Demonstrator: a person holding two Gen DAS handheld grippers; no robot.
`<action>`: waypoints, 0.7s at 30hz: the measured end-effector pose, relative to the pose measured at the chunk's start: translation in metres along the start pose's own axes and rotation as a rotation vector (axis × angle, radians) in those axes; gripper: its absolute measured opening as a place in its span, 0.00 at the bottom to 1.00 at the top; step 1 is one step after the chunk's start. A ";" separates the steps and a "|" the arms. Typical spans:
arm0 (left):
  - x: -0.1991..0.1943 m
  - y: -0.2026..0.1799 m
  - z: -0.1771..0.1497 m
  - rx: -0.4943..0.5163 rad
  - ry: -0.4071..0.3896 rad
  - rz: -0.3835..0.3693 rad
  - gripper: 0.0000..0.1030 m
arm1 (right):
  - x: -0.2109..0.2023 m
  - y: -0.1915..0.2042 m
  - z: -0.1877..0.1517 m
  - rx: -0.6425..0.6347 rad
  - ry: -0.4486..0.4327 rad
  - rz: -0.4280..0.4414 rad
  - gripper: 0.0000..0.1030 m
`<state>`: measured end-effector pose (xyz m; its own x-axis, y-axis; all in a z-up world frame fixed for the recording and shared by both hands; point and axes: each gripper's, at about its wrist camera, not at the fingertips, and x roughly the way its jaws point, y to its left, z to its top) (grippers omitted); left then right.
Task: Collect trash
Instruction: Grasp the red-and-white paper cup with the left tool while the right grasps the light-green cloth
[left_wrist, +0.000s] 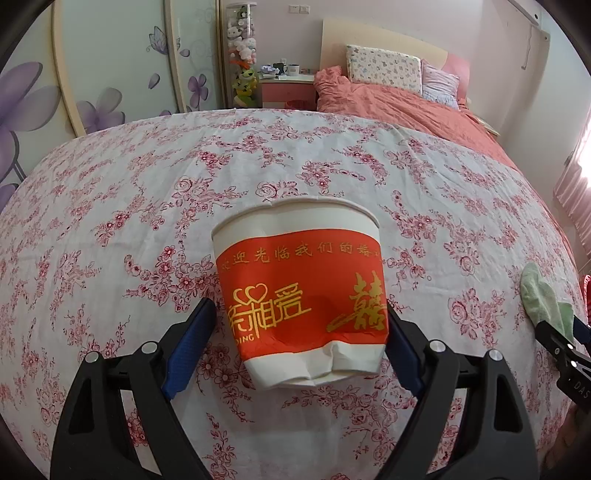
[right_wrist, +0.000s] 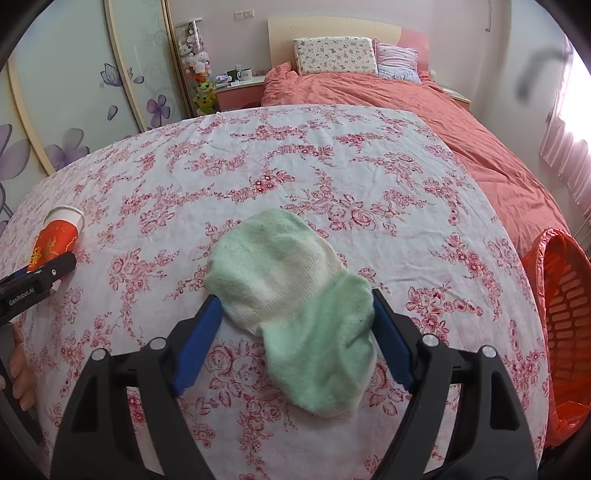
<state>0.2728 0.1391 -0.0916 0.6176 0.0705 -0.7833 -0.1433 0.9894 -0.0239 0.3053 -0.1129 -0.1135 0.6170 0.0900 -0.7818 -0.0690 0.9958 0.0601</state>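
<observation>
A crumpled red and white paper cup (left_wrist: 301, 295) with gold lettering lies on the floral tablecloth (left_wrist: 258, 166) between the blue pads of my left gripper (left_wrist: 300, 317). The jaws stand wide, beside the cup's sides; I cannot tell whether they press it. The cup also shows at the far left of the right wrist view (right_wrist: 57, 236). A pale green and white sock (right_wrist: 299, 306) lies between the pads of my right gripper (right_wrist: 297, 306), whose jaws are also wide. The sock shows at the right edge of the left wrist view (left_wrist: 543, 299).
An orange basket lined with an orange bag (right_wrist: 565, 317) stands at the table's right edge. Beyond the table are a bed with a coral duvet (right_wrist: 406, 99), a pink nightstand (left_wrist: 288, 88) and a wardrobe with purple flowers (left_wrist: 92, 74).
</observation>
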 end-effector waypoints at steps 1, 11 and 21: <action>0.000 0.000 0.000 0.000 0.000 0.000 0.82 | 0.000 0.000 0.000 0.000 0.000 0.001 0.76; 0.002 -0.009 0.003 0.053 0.005 -0.003 0.81 | -0.002 0.001 0.001 0.008 -0.009 -0.004 0.71; 0.003 -0.017 0.004 0.068 0.000 0.013 0.72 | -0.007 -0.012 0.002 0.059 -0.032 0.050 0.26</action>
<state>0.2802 0.1233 -0.0910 0.6163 0.0834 -0.7831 -0.0987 0.9947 0.0283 0.3032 -0.1252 -0.1077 0.6389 0.1391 -0.7566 -0.0546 0.9892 0.1358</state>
